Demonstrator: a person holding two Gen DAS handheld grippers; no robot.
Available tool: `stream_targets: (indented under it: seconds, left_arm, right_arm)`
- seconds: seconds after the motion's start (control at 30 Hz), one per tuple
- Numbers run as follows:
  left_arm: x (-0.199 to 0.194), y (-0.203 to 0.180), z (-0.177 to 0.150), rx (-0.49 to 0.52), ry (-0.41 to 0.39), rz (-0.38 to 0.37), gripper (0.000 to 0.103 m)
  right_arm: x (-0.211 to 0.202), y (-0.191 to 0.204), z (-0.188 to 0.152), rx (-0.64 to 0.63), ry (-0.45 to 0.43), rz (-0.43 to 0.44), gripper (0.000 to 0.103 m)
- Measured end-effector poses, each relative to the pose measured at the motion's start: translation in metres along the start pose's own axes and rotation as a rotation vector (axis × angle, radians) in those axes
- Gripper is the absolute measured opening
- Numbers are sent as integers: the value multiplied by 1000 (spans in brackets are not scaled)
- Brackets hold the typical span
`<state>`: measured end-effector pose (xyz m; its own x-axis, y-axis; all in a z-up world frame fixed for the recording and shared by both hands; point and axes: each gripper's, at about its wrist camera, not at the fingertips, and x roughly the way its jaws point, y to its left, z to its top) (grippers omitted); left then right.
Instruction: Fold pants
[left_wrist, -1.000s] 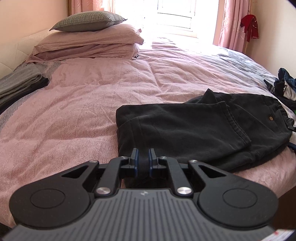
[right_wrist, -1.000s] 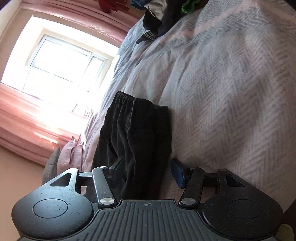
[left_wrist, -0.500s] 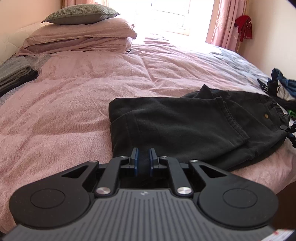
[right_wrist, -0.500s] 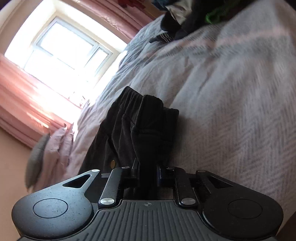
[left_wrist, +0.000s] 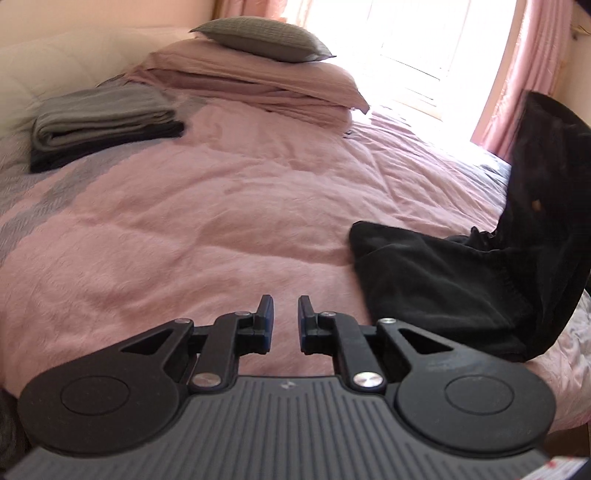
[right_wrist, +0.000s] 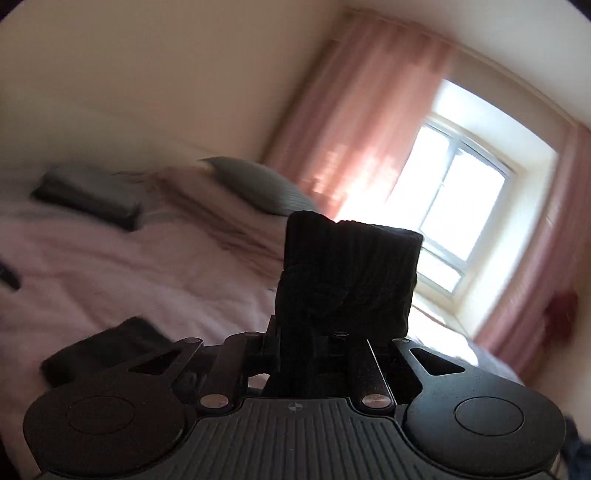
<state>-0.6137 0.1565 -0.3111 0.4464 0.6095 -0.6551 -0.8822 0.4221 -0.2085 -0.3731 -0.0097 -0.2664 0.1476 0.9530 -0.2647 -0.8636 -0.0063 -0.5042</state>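
Observation:
The black pants (left_wrist: 443, 280) lie at the right of the pink bedspread (left_wrist: 184, 229). Their waist end (left_wrist: 546, 166) is raised and curls over toward the middle. My left gripper (left_wrist: 285, 317) hovers over bare bedspread, left of the pants' near end. Its pads are shut to a narrow slit with nothing in it. My right gripper (right_wrist: 306, 339) holds a bunched fold of the pants (right_wrist: 347, 273) up in the air; its jaws are easing open slightly with the cloth still pinched between them. The fingertips are hidden by the cloth. The other end of the pants (right_wrist: 110, 343) rests on the bed.
Stacked pillows (left_wrist: 266, 40) and folded grey blankets (left_wrist: 103, 118) lie at the head of the bed. A bright window (right_wrist: 461, 221) with pink curtains (right_wrist: 351, 122) is beyond. A red item (right_wrist: 561, 310) hangs by the right curtain.
My right gripper closed on the waist end, rolled over and lifted it off the bed. My left gripper slid left, away from the pants' end.

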Motion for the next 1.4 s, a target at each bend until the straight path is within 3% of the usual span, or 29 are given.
stream_targets:
  seconds: [0.1, 0.17, 0.23, 0.43, 0.47, 0.53, 0.63, 0.7, 0.77, 1.0, 1.07, 1.23, 1.4]
  left_arm:
    - [1, 16, -12, -42, 32, 6, 10]
    - [2, 24, -19, -70, 58, 8, 10]
    - [1, 29, -25, -82, 69, 0, 10]
    - [5, 23, -34, -74, 93, -25, 9]
    - [6, 20, -34, -71, 96, -33, 9]
    - [8, 11, -36, -58, 103, -44, 10]
    - [5, 0, -37, -33, 104, -63, 10]
    - [4, -7, -36, -20, 112, -70, 10]
    - [1, -16, -34, 2, 103, -84, 10]
    - [-10, -51, -29, 69, 93, -141, 10]
    - [-11, -61, -30, 86, 97, -151, 10]
    - [-18, -84, -26, 145, 77, -162, 10]
    - [-20, -100, -21, 194, 66, -143, 10]
  right_arm:
    - [17, 81, -23, -196, 49, 230, 14]
    - [31, 129, -55, -313, 133, 306, 14]
    - [30, 152, -72, -396, 94, 233, 14]
    - [30, 135, -57, -273, 53, 182, 18]
    - [36, 137, -57, -240, 84, 201, 21]
    - [48, 144, -61, -215, 146, 246, 47]
    - [38, 149, -50, -223, 112, 196, 61]
    - [26, 136, -42, -143, 71, 179, 68]
    - [15, 113, -41, -2, 63, 158, 69]
    - [-7, 10, -89, 691, 310, 19, 69]
    - [-13, -9, -104, 831, 351, 4, 69]
    - [-42, -38, -134, 1017, 383, -13, 69]
    - [-50, -50, -146, 1056, 388, -43, 69]
